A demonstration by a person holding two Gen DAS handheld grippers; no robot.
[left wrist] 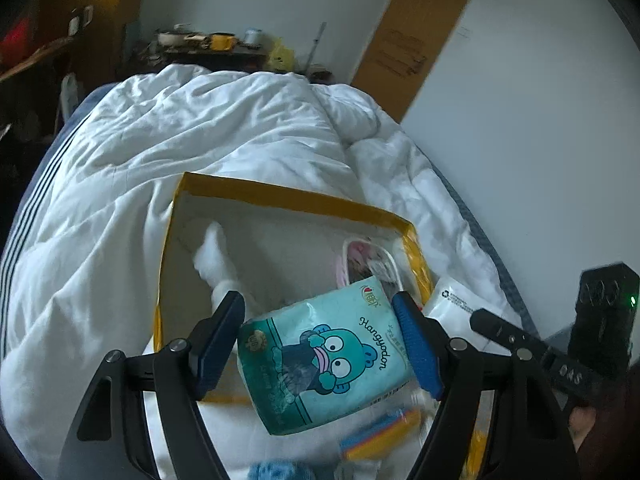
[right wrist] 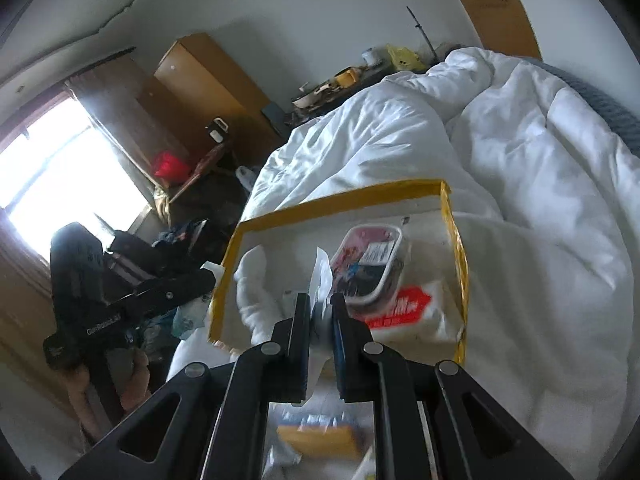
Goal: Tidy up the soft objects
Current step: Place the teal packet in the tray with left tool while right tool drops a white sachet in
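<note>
My left gripper (left wrist: 316,312) is shut on a teal tissue pack (left wrist: 328,364) printed with a cartoon fish; its blue pads press both sides of the pack. It hangs over the near edge of a yellow-rimmed box (left wrist: 288,194) that lies on the bed. In the box lie a white fluffy sock (left wrist: 214,256), a clear pink pouch (right wrist: 368,268) and a white pack with red print (right wrist: 404,308). My right gripper (right wrist: 322,308) is shut on a thin white packet (right wrist: 320,276), held above the box's near side. In the left wrist view the same white packet (left wrist: 452,300) shows at the right.
A rumpled white duvet (left wrist: 180,132) covers the bed around the box. A cluttered bedside table (left wrist: 208,46) and a leaning wooden board (left wrist: 420,36) stand at the far end. Blurred coloured items (left wrist: 380,432) lie below the grippers. Wardrobe (right wrist: 200,76) and window (right wrist: 60,176) are left.
</note>
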